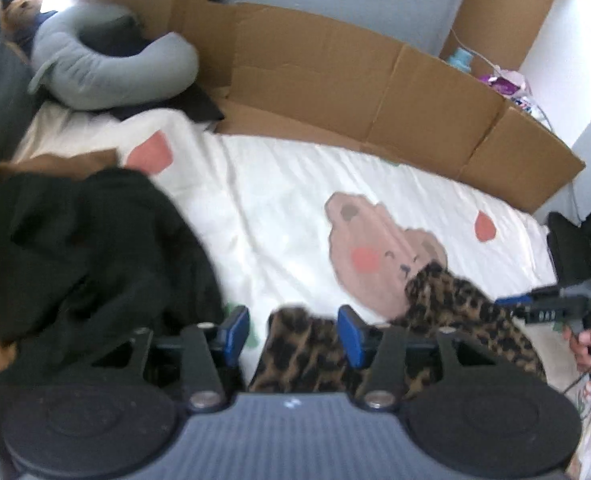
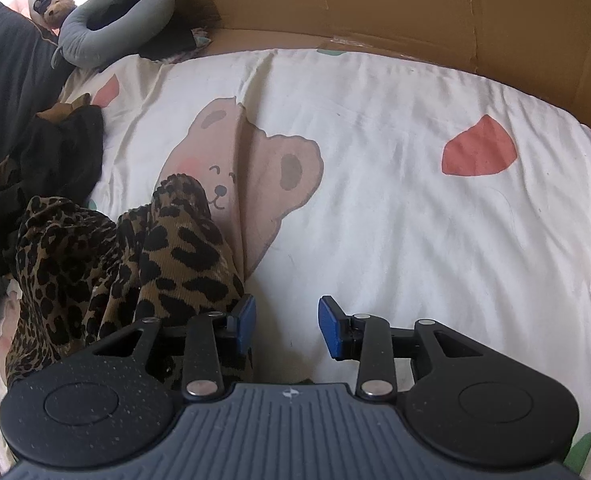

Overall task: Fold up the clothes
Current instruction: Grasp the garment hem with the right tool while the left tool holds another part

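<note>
**Leopard garment bunched on the bed, both grippers open beside it**

Blue-padded fingers of the left gripper stand wide apart nearest the lens, holding nothing, with a fold of the leopard-print garment lying in the gap between them. That garment sits crumpled and ridged at about five o'clock in the left wrist view, on the white bear-print bedsheet, not flat and not folded. A black garment is heaped at nine o'clock, just beside the leopard one.

From the right wrist view the right gripper is also spread wide and empty; its left pad sits against the edge of the leopard cloth, while its right pad is over bare sheet. The garment runs from seven o'clock up toward the printed bear at eleven.

In the left view the right gripper appears at three o'clock, held level and pointing in toward the cloth, with a hand wrapped under its handle. Both tools sit low over the bed, angled forward and slightly down.

As a judgement, folding this piece well calls for catching one layer at an edge or corner rather than a bunched ridge, taking two well-separated points, and spreading the cloth flat on the open sheet toward one o'clock before any crease is made. Grabbing the thick rumple risks pulling several layers at once.

Cardboard walls the far side.
</note>
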